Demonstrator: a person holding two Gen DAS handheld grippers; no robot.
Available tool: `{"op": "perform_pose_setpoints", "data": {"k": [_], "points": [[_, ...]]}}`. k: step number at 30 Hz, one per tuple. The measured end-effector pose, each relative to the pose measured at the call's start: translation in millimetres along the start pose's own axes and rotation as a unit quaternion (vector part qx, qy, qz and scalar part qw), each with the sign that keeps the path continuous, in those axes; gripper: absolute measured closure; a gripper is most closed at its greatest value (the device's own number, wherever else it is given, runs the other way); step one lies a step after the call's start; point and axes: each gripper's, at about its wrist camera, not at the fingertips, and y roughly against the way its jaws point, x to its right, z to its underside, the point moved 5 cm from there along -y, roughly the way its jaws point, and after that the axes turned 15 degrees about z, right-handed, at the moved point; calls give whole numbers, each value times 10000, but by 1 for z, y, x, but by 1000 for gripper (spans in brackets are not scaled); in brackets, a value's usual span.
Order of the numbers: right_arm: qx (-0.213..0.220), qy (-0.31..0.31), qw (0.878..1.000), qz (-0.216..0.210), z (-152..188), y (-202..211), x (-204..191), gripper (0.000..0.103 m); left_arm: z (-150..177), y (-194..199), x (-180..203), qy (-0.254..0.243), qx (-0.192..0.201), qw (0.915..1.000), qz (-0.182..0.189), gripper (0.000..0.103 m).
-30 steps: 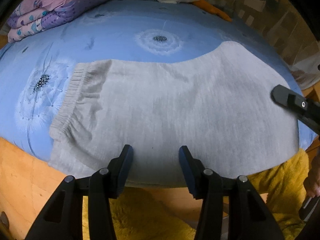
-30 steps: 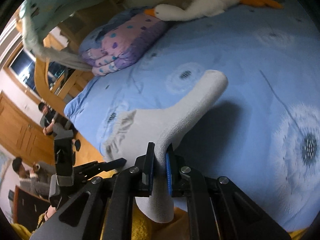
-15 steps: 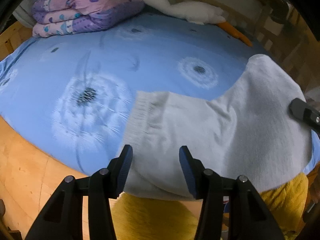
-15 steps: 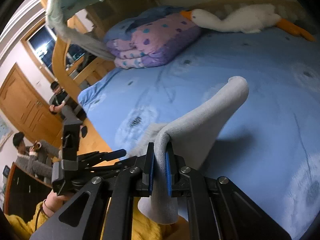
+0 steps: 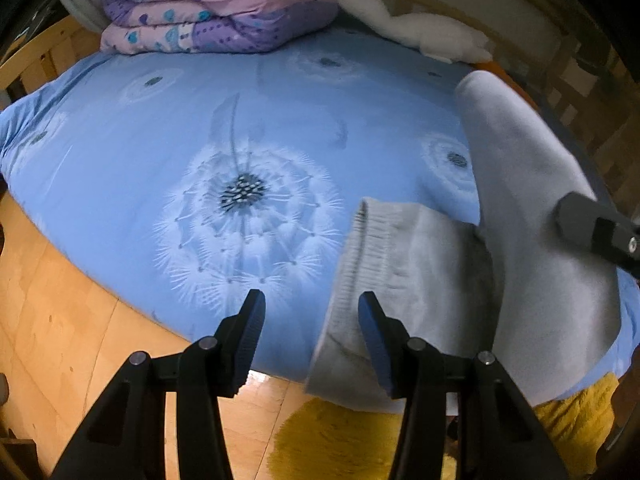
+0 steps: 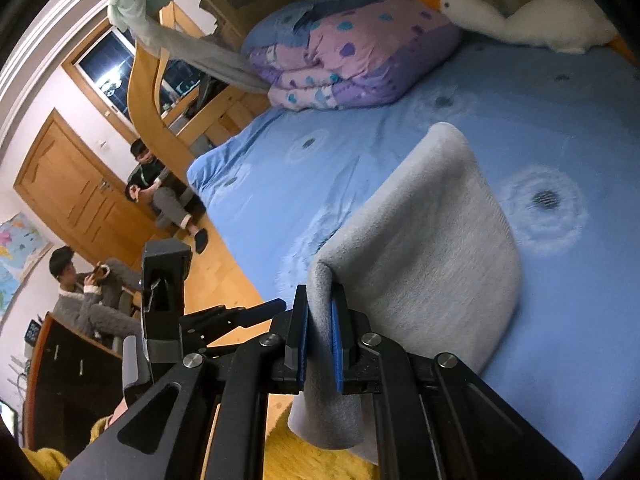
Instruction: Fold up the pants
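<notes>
Your right gripper pinches the grey pants, lifting them over the blue bedsheet; your left gripper hangs spread near their waistband. A folded quilt sits at the sheet's far edge.

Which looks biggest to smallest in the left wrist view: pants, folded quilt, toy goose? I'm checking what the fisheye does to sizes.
1. pants, nearest the camera, so their lead is partly nearness
2. folded quilt
3. toy goose
Quilt and goose lie at about the same distance, so that pair compares fairly.
</notes>
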Motion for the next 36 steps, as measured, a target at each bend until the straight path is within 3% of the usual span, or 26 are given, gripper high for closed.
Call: {"op": "perform_pose_setpoints", "data": {"k": [7,15,19,25,32,36], "points": [[-506,12,9987,-75,1,-55,-14,93,3,-2,-26,238,-27,9996,-114,52],[-831,346,9957,233,11,-107,-30,88,1,1,-42,360,-11,9991,-221,52],[-770,98,9969,125,7,-100,-28,70,-5,9,-42,423,89,9990,-67,52],[-534,24,9977,407,4,-67,-4,57,-16,18,-32,497,220,9977,395,52],[-482,-213,9895,1347,22,-35,60,51,-29,4,-8,436,103,9946,933,50],[-743,-605,9863,1340,38,-35,86,48,-30,-13,7,378,-111,9916,1234,50]]}}
